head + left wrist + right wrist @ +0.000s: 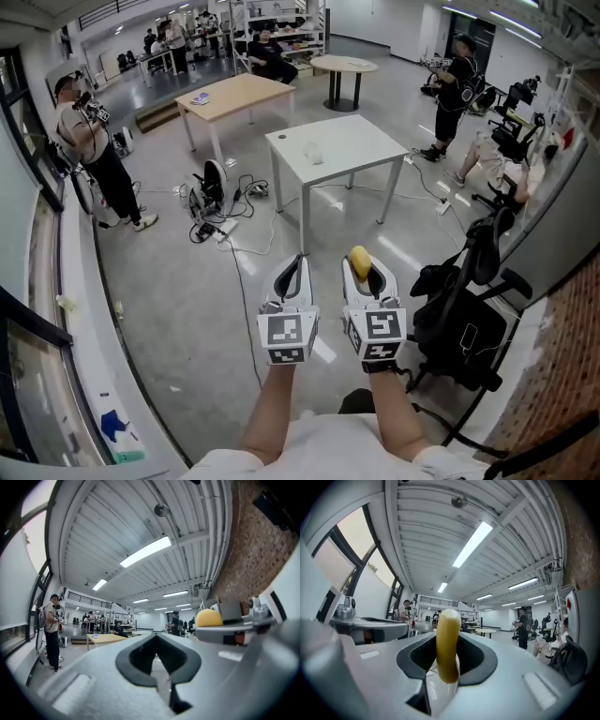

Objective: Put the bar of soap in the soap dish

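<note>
A yellow bar of soap [359,262] stands on edge between the jaws of my right gripper [367,270], which is shut on it. In the right gripper view the soap [447,620] rises upright out of the right gripper [448,644]. My left gripper [299,262] is held just left of it with its jaws together and nothing between them; in its own view the left gripper [157,641] has the soap [208,618] off to its right. Ahead stands a white table [356,141] with a small pale object [314,152] on it, too small to identify.
A black office chair with a bag [469,300] stands close on the right by a brick wall [562,375]. Cables and a device [214,192] lie on the floor left of the white table. A wooden table [234,94], a round table [343,66] and several people stand farther back.
</note>
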Demonstrator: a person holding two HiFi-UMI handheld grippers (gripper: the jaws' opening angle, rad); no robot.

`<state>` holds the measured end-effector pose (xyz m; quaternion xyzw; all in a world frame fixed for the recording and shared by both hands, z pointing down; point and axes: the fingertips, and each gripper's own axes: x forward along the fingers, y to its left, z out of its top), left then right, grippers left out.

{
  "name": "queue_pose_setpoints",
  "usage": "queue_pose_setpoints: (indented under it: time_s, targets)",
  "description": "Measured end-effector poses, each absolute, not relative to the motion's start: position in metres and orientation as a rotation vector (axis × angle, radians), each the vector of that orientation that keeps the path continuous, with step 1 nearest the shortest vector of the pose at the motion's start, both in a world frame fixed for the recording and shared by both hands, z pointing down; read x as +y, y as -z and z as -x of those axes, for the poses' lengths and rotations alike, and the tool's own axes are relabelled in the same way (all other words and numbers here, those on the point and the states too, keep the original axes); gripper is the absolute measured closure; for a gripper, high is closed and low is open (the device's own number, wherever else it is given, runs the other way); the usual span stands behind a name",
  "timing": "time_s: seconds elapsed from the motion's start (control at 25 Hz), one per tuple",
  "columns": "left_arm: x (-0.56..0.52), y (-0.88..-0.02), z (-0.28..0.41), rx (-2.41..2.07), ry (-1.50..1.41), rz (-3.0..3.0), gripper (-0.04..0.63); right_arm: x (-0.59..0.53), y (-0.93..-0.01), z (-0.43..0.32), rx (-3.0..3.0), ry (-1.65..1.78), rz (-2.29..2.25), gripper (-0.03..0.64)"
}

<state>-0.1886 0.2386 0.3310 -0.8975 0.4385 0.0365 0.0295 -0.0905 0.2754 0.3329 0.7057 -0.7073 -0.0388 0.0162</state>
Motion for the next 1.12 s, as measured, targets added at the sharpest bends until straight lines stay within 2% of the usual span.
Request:
queue_pose_setpoints:
  time_s: [0.28,0.44,0.76,0.96,1.12]
  targets:
    - [0.166,-0.348,0.177,1.494,-0.077,2.692,0.595,0.206,-0.349,0.059,-2.237,0.051,-2.217,0.5]
    - [0.123,-0.337,0.138,1.54,-0.005,2.575,0.595,0.159,-0.344,0.021,-2.288,0.021,-2.192,0.5]
    - [0.058,-0.319,0.061,1.583,-0.003,2.497,0.595,0.101,-0.307,-0.06,-2.273,0.204,-2.198,0.5]
    - [0.032,-0.342,0.013,1.553,0.167,2.478,0.597,0.07,-0.35,-0.108,-2.209,0.012,-2.253,0.5]
    - [0.004,-0.358,0.004,1.642,0.195,2.478,0.597,0.049,-0.371,-0.126,-2.197,-0.021,-2.223,0.5]
